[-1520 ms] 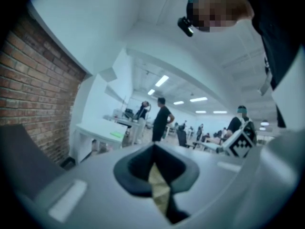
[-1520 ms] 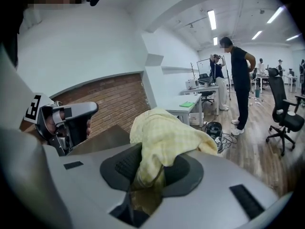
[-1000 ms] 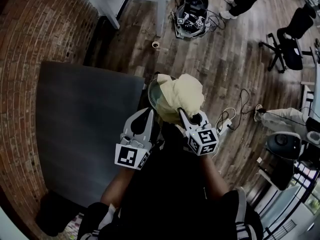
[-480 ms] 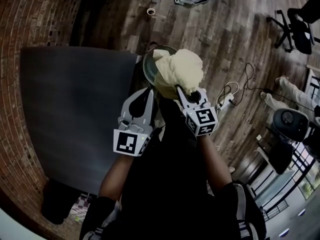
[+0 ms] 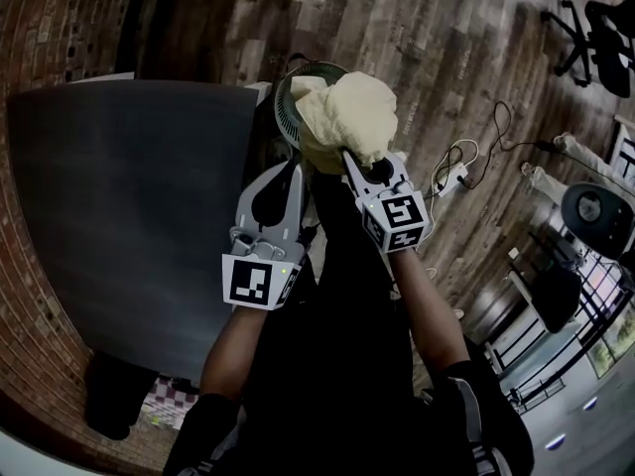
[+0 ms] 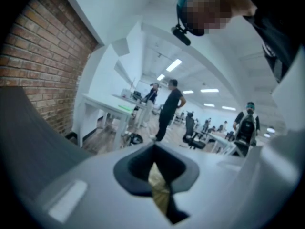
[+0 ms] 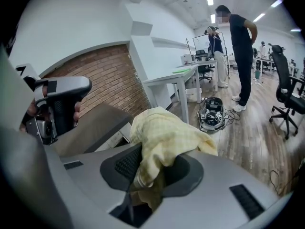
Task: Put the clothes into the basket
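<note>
Yellow cloth [image 5: 352,117] is pinched tight in the right gripper [image 5: 350,159], over the round basket [image 5: 286,87]. Left gripper [image 5: 289,170] has its jaws squeezed together beside it.

Your cloth [image 5: 349,115]: soft pale-yellow woven fabric, faint check, matt. Left gripper [image 5: 290,169] and right gripper [image 5: 354,163]: smooth matt grey plastic. Table [image 5: 129,206]: dark, matt top. Floor [image 5: 446,67]: wood planks. Wall [image 5: 40,28]: rough brick.

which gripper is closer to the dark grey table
Left. The left gripper hangs at the table's edge next to the basket; the right gripper, clamped on the yellow cloth, is farther off.
</note>
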### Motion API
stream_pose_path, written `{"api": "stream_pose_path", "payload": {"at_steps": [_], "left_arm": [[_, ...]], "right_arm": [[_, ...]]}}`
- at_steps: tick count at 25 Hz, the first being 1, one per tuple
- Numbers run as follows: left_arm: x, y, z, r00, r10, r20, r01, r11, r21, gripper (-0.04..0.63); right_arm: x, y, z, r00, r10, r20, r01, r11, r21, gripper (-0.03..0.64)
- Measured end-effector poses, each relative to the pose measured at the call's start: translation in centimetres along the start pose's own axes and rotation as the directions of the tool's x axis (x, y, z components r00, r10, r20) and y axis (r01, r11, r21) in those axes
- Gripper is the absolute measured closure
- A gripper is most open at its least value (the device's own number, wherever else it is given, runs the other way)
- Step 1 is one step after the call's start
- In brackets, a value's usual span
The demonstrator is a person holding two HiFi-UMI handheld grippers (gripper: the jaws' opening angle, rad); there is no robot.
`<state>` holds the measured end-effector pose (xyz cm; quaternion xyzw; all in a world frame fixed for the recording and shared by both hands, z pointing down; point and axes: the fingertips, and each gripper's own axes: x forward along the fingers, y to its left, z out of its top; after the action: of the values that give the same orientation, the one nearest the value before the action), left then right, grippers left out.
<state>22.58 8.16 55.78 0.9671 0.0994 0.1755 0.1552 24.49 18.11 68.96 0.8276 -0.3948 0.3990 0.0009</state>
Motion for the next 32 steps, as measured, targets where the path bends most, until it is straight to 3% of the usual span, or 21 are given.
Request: {"api": "stream_pose_path", "payload": {"at_steps": [13, 23, 32], "left_arm": [[2.1, 1.1, -5.2, 1.0, -0.015, -0.025, 0.014, 0.999, -0.042, 0.591], [3.4, 1.5, -8.8, 0.997, -0.014, -0.074, 0.008, 0.997, -0.08, 0.591], [4.1, 2.2, -10.1, 0.995, -0.005, -0.095, -0.004, 0.995, -0.1, 0.591]], "right_arm": [[6.9, -3.0, -7.8, 0.997, -0.006, -0.079, 0.007, 1.0, 0.005, 0.505], [12.1, -5.3, -13.0, 0.992, -0.01, -0.128, 0.019, 0.997, 0.075, 0.503], [15.9, -6.5, -17.7, 0.958, -0.011, -0.287, 0.045, 0.993, 0.111, 0.437]]}}
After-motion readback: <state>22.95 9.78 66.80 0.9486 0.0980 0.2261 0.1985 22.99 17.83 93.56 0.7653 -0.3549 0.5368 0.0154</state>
